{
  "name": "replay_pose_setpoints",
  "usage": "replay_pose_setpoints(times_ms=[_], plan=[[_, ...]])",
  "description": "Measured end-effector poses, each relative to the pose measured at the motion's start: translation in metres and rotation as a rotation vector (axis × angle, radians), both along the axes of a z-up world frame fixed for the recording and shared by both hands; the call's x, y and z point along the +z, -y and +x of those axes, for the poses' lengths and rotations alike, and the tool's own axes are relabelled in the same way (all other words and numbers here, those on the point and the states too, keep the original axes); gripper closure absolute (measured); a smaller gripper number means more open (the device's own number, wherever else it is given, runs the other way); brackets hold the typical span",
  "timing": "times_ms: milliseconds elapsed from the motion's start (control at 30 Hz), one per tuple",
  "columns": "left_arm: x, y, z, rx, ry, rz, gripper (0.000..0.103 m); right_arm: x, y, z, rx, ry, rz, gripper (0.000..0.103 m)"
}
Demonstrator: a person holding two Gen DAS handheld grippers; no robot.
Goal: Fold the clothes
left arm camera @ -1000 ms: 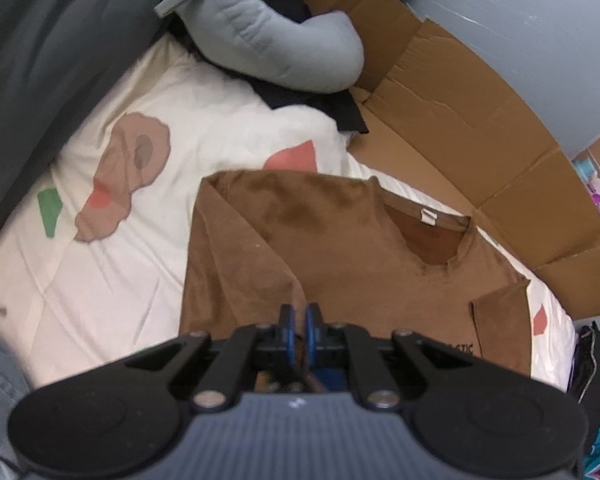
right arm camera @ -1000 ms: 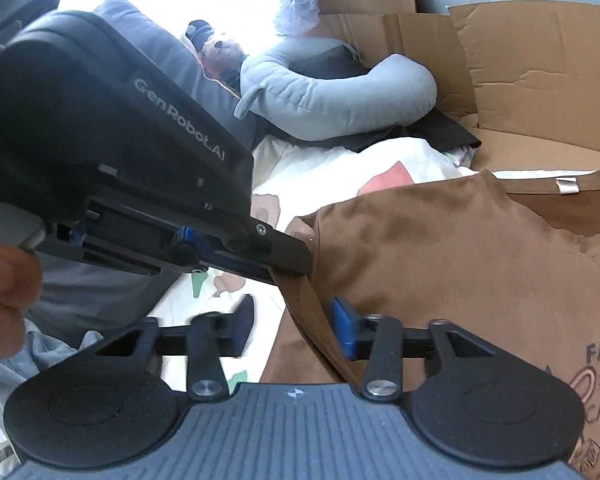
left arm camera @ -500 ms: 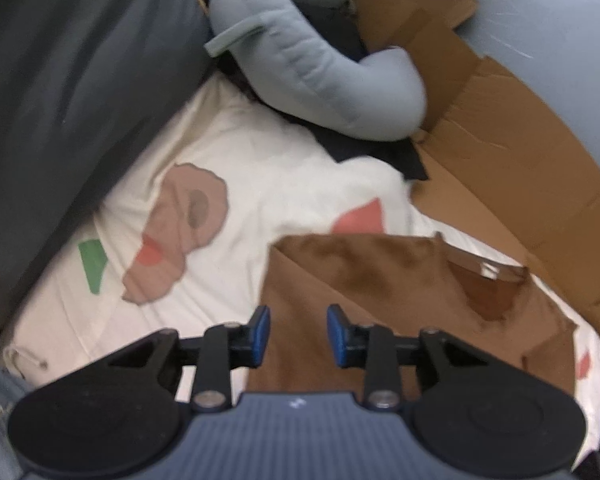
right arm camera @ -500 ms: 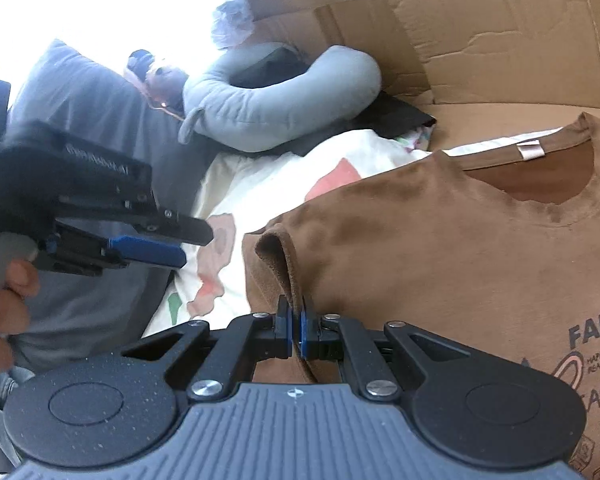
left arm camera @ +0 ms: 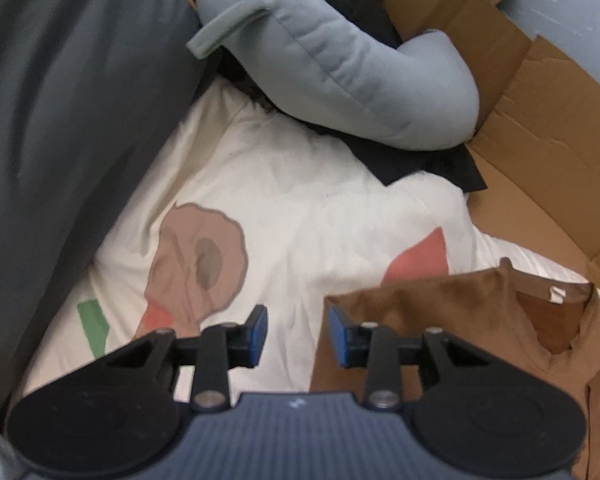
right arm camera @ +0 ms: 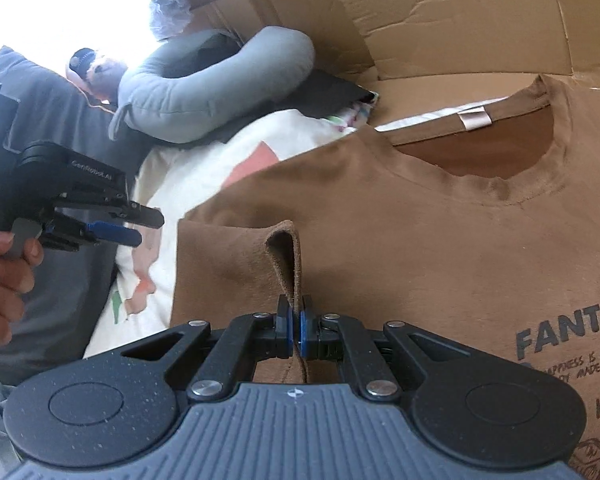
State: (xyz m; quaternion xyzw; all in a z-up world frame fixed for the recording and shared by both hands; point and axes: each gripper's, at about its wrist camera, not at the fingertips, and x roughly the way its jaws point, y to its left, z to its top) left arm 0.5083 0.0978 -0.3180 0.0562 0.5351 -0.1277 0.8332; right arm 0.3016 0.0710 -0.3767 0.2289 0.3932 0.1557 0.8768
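Right gripper (right arm camera: 295,330) pinching brown T-shirt (right arm camera: 400,240)

We see a bedroom in a home: a bed with a cream printed sheet (left arm camera: 320,216), a curved grey-blue pillow (left arm camera: 340,64), a dark grey cushion (left arm camera: 60,100), a soft toy (right arm camera: 96,70) and flattened cardboard (left arm camera: 540,120) along the wall.

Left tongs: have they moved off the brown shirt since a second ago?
Yes. The left tongs let go and pulled away leftward, now open over the white sheet beside the brown shirt; the right tongs pinch its fold.
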Motion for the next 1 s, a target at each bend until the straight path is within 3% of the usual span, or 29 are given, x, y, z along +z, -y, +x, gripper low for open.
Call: replay_pose_setpoints(times_ms=[367,400,500,533,633,767,833,900,967,1000], plan=[[-0.013,0.031,0.006,-0.097,-0.017,0.021,0.065,-0.016,0.012,0.0,-0.049,-0.053,0.02,0.102],[-0.014,0.035,0.005,-0.116,-0.019,0.035,0.067,-0.017,0.012,0.0,-0.053,-0.057,0.024,0.102],[-0.019,0.041,0.005,-0.161,-0.019,0.073,0.087,-0.02,0.013,0.001,-0.064,-0.071,0.042,0.102],[-0.021,0.043,0.005,-0.176,-0.018,0.086,0.087,-0.02,0.014,0.002,-0.063,-0.076,0.052,0.101],[-0.023,0.044,0.009,-0.178,-0.038,0.091,0.087,-0.021,0.017,0.008,-0.055,-0.081,0.072,0.097],[-0.023,0.043,0.014,-0.186,-0.057,0.094,0.085,-0.017,0.021,0.021,-0.036,-0.066,0.095,0.08],[-0.023,0.046,0.015,-0.207,-0.06,0.106,0.087,-0.019,0.023,0.028,-0.03,-0.082,0.107,0.08],[-0.023,0.049,0.015,-0.233,-0.056,0.126,0.092,-0.023,0.028,0.032,-0.041,-0.108,0.143,0.08],[-0.023,0.05,0.016,-0.231,-0.052,0.137,0.093,-0.024,0.034,0.031,-0.062,-0.114,0.191,0.102],[-0.023,0.051,0.017,-0.224,-0.052,0.142,0.093,-0.022,0.036,0.027,-0.071,-0.104,0.209,0.103]])
